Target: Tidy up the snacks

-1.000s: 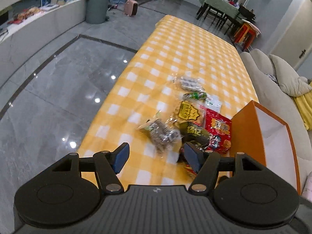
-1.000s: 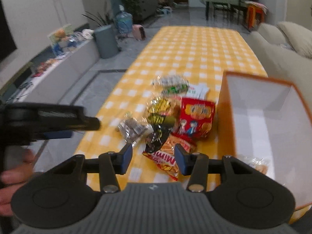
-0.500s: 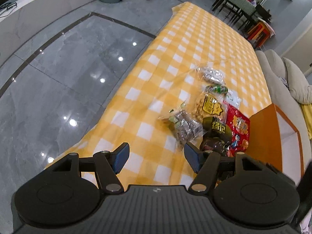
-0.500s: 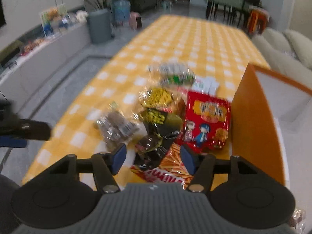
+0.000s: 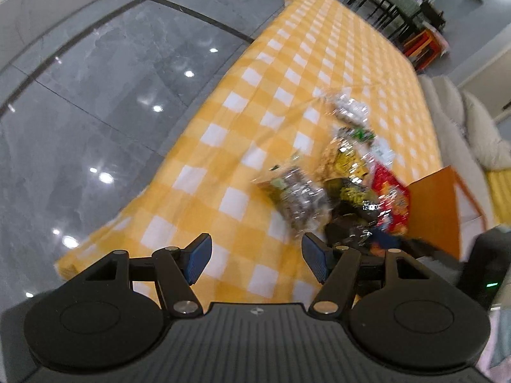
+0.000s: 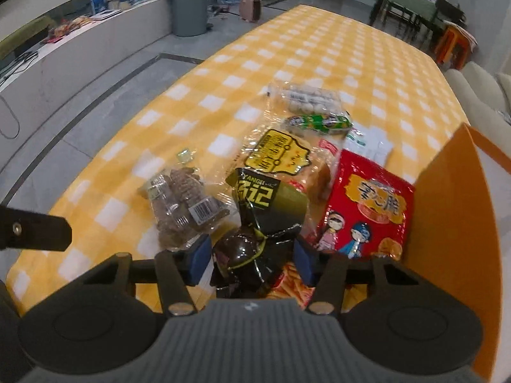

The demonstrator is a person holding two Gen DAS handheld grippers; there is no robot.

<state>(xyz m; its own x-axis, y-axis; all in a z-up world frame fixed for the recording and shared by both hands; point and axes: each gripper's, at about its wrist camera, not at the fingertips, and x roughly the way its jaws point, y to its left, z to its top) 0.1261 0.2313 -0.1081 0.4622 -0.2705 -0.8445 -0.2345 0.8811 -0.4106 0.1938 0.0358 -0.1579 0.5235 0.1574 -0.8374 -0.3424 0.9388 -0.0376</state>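
Note:
Several snack packets lie in a pile on the yellow checked tablecloth. My right gripper is open, its blue pads on either side of a black and olive packet. A clear bag of brown snacks lies to its left and a red packet to its right. An orange packet lies under the gripper. An orange box stands at the right. My left gripper is open and empty above the table's near edge, short of the clear bag.
More packets lie further back: a yellow one, a green one and a clear one. The grey floor drops off at the table's left edge. A sofa runs along the right side.
My right gripper has moved forward and down onto the pile, so the black packet now sits between its pads. My left gripper has pulled back and risen, with the view tilted further down.

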